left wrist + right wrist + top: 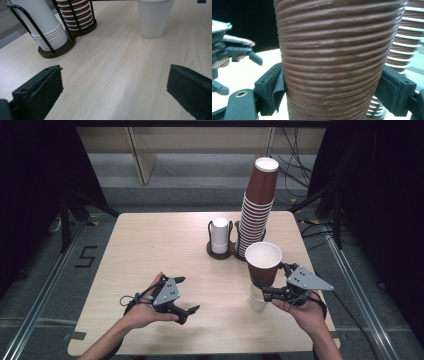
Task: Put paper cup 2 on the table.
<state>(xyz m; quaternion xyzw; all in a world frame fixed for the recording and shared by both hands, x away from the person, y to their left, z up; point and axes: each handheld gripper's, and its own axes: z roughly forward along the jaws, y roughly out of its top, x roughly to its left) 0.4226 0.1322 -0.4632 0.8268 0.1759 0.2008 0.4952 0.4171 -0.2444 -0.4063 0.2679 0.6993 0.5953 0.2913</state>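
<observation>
Wooden table [165,245] | ribbed brown cup [263,262], white inside | right tongs [272,287] clamped

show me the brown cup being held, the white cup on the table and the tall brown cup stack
brown cup [264,265], high view, on its side wall
white cup [153,20], left gripper view, on its side wall
brown cup stack [256,215], high view, mid-stack rims

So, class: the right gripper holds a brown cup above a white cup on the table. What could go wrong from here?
1. The brown cup is pinched low on its ribbed wall by the right gripper; it may tilt or slip.
2. The white cup stands free beneath; a skewed descent could knock it over.
3. The tall brown stack leans close by; a swing could hit it.
</observation>
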